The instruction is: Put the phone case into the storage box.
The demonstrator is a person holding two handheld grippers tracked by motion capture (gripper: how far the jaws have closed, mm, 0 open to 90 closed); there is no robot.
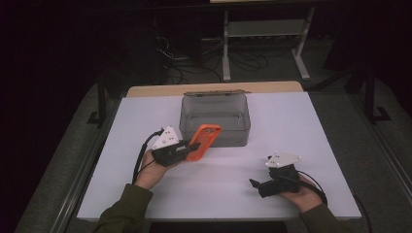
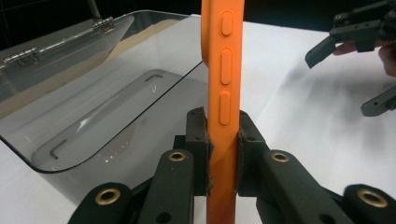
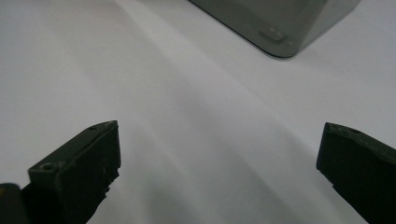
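Two grippers at work, one carrying an orange phone toward the open box

Left gripper [image 1: 187, 149] clamps the orange phone [image 1: 203, 141] by its edges, just before the clear box [image 1: 215, 127] near the table's [image 1: 291, 126] far edge; right gripper [image 1: 257, 185] waits wide open near the front edge. Next, probably: lift over the rim, lower inside

- Orange phone case [image 2: 223, 93]: top and bottom ends cut off by the frame in the left gripper view; whether a phone sits inside, cannot tell.
- Clear plastic box [image 3: 275, 23]: just one corner inside the right gripper view's top edge.
- Right gripper [image 2: 355, 60]: run off the right edge in the left gripper view.
- Room beyond the worktop [image 1: 291, 160]: too dark to read.
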